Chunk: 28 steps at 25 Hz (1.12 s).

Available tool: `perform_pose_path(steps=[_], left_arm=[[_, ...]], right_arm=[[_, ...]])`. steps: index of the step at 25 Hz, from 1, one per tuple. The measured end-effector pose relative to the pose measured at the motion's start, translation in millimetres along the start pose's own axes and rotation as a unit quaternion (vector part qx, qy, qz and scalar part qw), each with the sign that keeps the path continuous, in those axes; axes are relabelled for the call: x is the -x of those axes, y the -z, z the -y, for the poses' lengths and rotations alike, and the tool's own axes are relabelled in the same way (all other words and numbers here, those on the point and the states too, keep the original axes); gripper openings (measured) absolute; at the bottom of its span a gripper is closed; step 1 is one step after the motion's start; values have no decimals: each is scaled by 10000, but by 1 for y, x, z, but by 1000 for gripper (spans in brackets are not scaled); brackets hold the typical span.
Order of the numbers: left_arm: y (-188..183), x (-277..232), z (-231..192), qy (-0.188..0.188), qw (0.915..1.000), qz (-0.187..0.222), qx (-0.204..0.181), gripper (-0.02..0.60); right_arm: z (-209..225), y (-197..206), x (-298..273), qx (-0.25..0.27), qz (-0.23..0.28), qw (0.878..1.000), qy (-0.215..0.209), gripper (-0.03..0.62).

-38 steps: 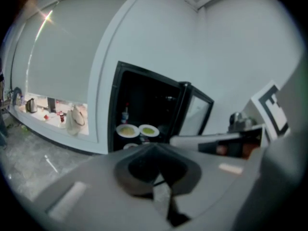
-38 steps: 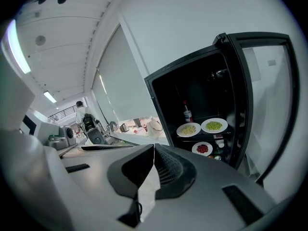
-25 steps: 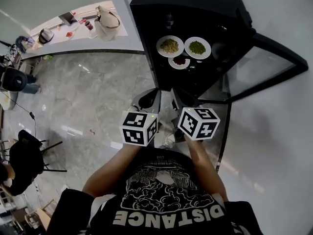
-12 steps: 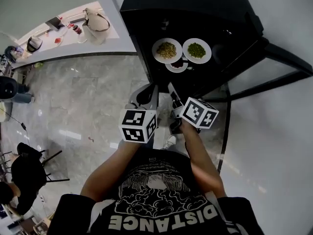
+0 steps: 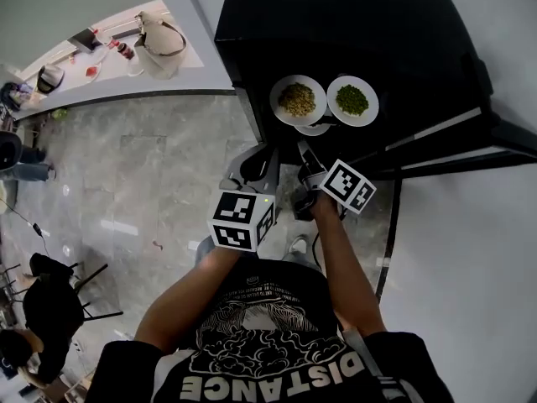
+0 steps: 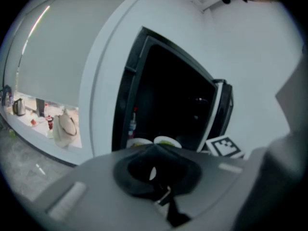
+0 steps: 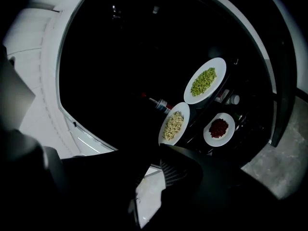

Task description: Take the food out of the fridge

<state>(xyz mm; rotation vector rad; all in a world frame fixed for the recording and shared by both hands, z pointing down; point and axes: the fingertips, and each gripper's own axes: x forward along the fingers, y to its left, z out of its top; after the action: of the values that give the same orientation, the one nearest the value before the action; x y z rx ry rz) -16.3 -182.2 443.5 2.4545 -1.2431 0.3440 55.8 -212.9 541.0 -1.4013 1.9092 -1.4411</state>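
Food lies on three plates near the front edge of the fridge (image 5: pixel 336 32): a yellow plate (image 7: pixel 174 124), a green plate (image 7: pixel 206 81) beside it, and a smaller red plate (image 7: pixel 219 128) set lower. One bottle (image 7: pixel 156 101) lies behind them. The door (image 5: pixel 470 137) stands wide at the right, with bare floor (image 5: pixel 151 166) in front. The left gripper (image 6: pixel 155 153) has its jaws together and empty. The right gripper (image 7: pixel 158 154) has jaws that have just been opening a crack, with nothing between them.
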Motion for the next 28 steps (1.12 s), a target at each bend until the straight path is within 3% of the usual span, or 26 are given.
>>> perform_pose_path(steps=[3,11,17,23,28], left_arm=[[0,-10,-3,124,9999,-51,-71,2],[10,-29,-9,273,9991,-251,-182,2],[11,-34,-16,216,9991,-313,-204,2],[12,-34,-22,162,9992,-338,-135,2],[11,-36,-23,133,9993,-337,-94,2]], right_arm=[[11,2,-15,-293,-15,9996,26,67],[38,2,-45,-1141,86,9934,85,75],[40,-3,-57,-1462,88,9892,75,77],[47,-3,-64,-2168,127,9759,216,74],[52,-2,-68,-2698,124,9627,160,23]])
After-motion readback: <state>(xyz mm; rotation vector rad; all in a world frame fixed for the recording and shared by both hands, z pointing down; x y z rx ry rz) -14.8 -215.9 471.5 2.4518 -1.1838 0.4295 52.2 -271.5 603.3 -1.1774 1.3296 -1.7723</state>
